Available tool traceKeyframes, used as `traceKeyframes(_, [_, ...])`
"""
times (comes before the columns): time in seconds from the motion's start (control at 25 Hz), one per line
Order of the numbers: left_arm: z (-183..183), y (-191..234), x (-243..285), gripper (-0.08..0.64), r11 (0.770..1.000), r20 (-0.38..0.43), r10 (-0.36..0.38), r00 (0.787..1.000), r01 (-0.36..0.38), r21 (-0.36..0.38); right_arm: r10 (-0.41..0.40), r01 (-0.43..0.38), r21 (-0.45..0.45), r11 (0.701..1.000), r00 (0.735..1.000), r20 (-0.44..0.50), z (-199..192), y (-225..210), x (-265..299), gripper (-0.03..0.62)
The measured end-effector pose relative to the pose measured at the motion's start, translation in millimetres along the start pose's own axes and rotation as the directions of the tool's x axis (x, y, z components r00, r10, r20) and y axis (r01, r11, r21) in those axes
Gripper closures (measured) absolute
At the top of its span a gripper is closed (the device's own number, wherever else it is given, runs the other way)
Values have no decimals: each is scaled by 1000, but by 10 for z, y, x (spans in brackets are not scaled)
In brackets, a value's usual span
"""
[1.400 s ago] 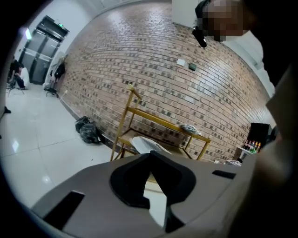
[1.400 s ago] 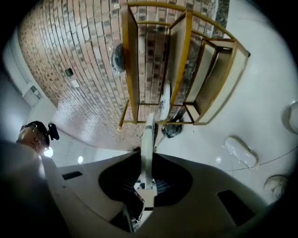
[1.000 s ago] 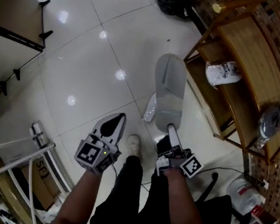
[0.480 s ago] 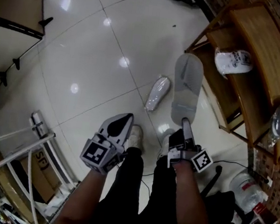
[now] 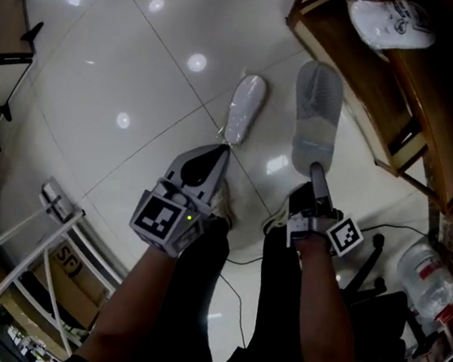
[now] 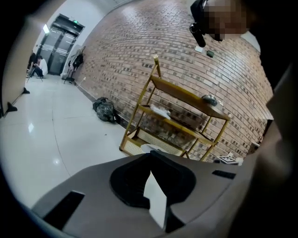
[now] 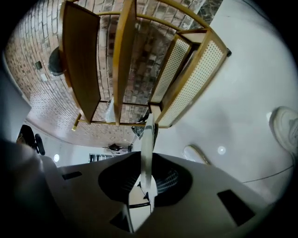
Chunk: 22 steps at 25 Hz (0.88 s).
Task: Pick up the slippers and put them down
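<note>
The right gripper [image 5: 316,169] is clamped on the near end of the grey slipper [image 5: 318,105]. In the right gripper view the slipper [image 7: 147,139] runs edge-on between the closed jaws, and the gripper [image 7: 146,179] has it firmly pinched. From that grip the slipper's long axis points straight away from the person, with its far end close to the foot of the wooden shelf unit [image 5: 361,86]. Its broad face looks up at the head camera. Whether it already rests on the floor [image 5: 126,65] cannot be told.

The left gripper [image 5: 222,151] is empty. In its own view the tips of the gripper [image 6: 150,155] meet, and only pale floor shows through the gap behind them.

Just ahead of those tips the second slipper [image 5: 245,109] lies on the floor. It is roughly parallel to the held one and just to its left, leaning slightly rightward at the far end. The left gripper is clearly the nearer to it. The likely next move is setting the held slipper down beside its mate, long axes matching.
</note>
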<state>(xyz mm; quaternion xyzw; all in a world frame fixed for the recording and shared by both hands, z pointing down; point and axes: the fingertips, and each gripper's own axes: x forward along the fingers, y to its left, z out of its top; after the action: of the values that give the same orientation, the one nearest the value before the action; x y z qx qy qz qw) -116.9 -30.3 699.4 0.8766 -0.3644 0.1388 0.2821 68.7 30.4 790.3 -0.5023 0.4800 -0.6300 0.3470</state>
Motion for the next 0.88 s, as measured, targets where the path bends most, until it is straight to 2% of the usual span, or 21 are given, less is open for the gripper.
traceKeyframes(0.24, [-682,71,357,560,999,-85,-21,996,18,-35,-109,109,45,993,994,-1,148,-793,29,528])
traceKeyframes(0.36, [-929,145,533,560,999,-126,-41,991,37,-32,-150,150,19,988,989,-11,267,-1101,136,528])
traceKeyframes(0.44, [-1034,232,620,560,999,-137,-44,990,40,-31,-176,176,10,984,984,-11,301,-1316,191,528])
traceKeyframes(0.88, [-1509,458,764,560,995,-175,-59,983,44,-85,-301,297,88,951,953,30,123,-2253,210,524])
